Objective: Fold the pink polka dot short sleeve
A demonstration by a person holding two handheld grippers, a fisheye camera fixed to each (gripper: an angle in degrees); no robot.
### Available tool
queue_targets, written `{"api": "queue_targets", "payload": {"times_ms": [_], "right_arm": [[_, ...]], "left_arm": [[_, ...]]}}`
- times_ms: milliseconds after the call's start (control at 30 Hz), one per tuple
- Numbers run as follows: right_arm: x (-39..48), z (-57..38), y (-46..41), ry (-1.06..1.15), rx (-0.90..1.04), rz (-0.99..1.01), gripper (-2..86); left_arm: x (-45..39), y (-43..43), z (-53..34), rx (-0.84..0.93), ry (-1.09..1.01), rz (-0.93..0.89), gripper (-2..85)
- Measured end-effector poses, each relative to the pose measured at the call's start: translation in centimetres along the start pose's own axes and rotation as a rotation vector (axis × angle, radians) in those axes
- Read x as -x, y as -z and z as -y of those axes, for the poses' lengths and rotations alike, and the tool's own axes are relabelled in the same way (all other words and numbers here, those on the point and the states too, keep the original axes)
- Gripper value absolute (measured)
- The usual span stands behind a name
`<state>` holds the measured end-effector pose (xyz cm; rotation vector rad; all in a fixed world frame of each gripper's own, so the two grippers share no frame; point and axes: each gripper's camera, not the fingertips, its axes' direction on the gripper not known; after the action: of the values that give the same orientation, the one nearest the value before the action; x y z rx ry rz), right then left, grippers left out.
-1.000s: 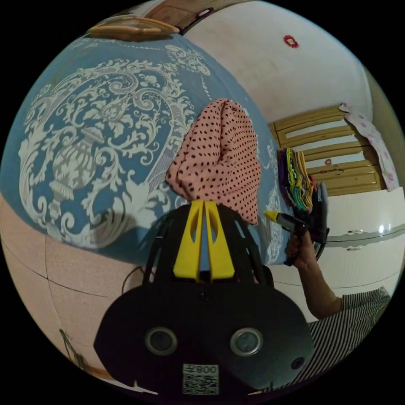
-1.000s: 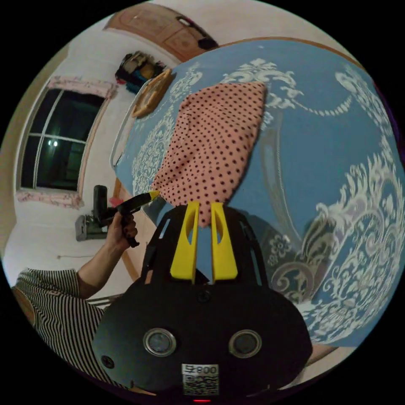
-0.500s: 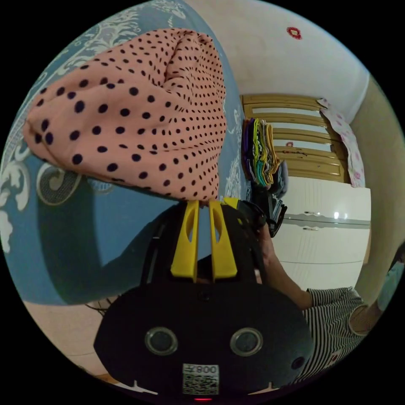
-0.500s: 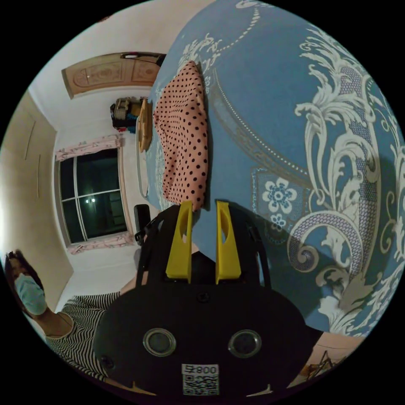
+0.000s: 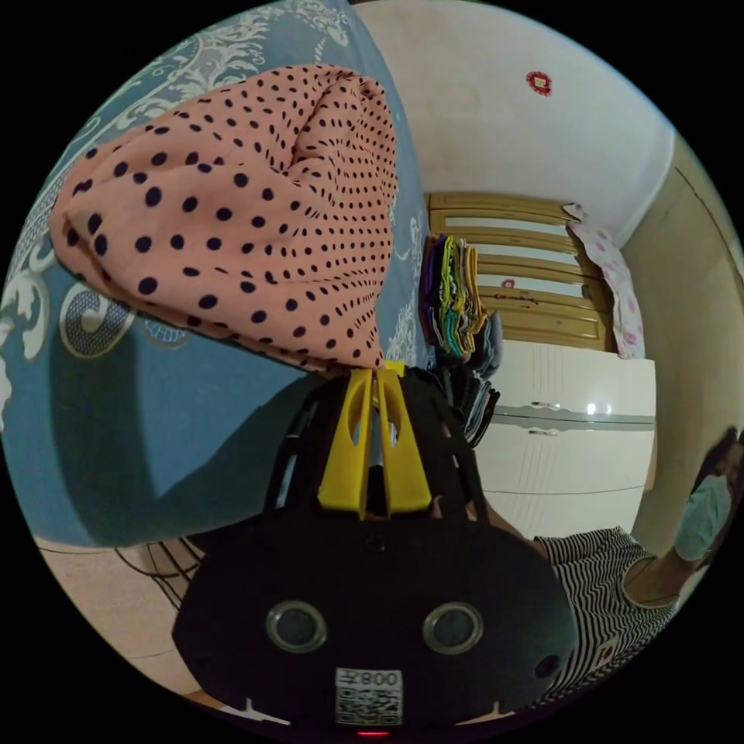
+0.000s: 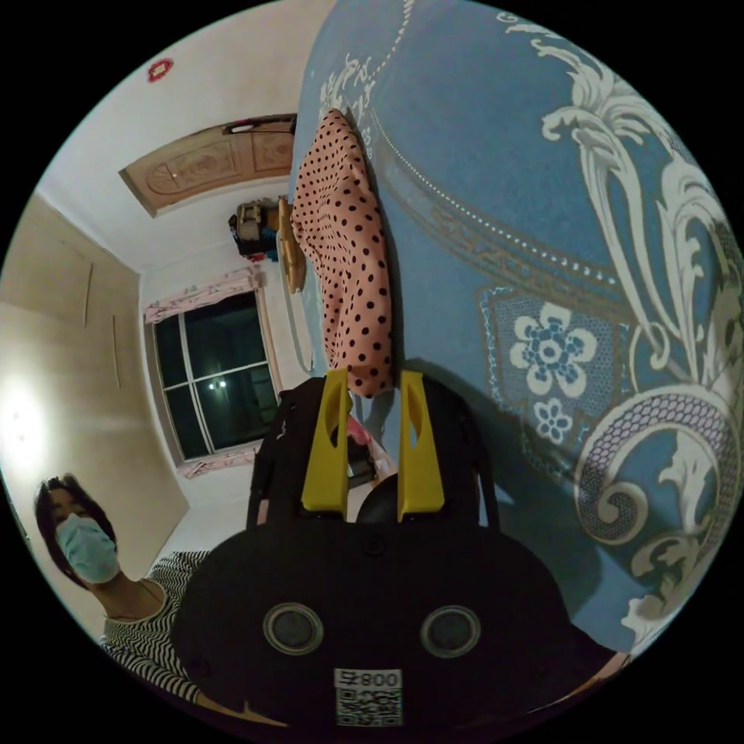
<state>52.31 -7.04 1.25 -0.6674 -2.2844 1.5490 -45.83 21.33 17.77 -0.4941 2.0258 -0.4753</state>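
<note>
Pink polka dot short sleeve (image 5: pixel 232 209) lies bunched on the blue patterned bedspread (image 5: pixel 178 434), one corner drawn up to the left gripper (image 5: pixel 374 380), whose yellow jaws are pressed together on that corner of cloth. Pinching at a corner like this gives a handle from which the fabric can be pulled taut and laid over itself, which is probably why the grip sits at the very edge and not in the bulk of the garment. In the right gripper view the same garment (image 6: pixel 349 263) runs away across the bedspread (image 6: pixel 558 232), and its near end hangs between the jaws of the right gripper (image 6: pixel 372 384); those jaws stand apart with a clear gap, so they frame the cloth without pressing on it. My reading is that the right side is either lining up for a second corner or has let go, and I cannot tell which. A stack of folded coloured clothes (image 5: pixel 453 306) rests at the bed's far edge, near a wooden wardrobe (image 5: pixel 535 279), suggesting where finished pieces go.
</note>
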Motion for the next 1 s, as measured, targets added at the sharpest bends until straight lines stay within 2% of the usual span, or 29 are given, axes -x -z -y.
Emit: {"api": "queue_targets", "payload": {"times_ms": [267, 500, 700, 767, 1000], "right_arm": [[1.5, -1.6, 1.6, -0.003, 0.006, -0.021, 8.9], [3.2, -3.2, 2.4, 0.004, 0.024, -0.018, 3.3], [6.3, -5.3, 4.6, 0.063, -0.007, 0.072, 1.9], [7.5, -5.8, 5.2, 0.087, -0.016, 0.085, 1.8], [12.4, -7.0, 6.2, 0.157, -0.015, 0.112, 1.5]], "left_arm": [[0.8, 1.8, 0.4, 0.01, 0.001, -0.005, 1.0], [2.0, 5.2, -0.3, -0.02, 0.011, -0.003, 2.6], [5.7, 10.9, -2.3, -0.144, 0.112, -0.05, 7.1], [7.0, 12.9, -2.6, -0.214, 0.138, -0.118, 8.0], [8.4, 15.7, -1.6, -0.293, 0.178, -0.208, 9.7]]}}
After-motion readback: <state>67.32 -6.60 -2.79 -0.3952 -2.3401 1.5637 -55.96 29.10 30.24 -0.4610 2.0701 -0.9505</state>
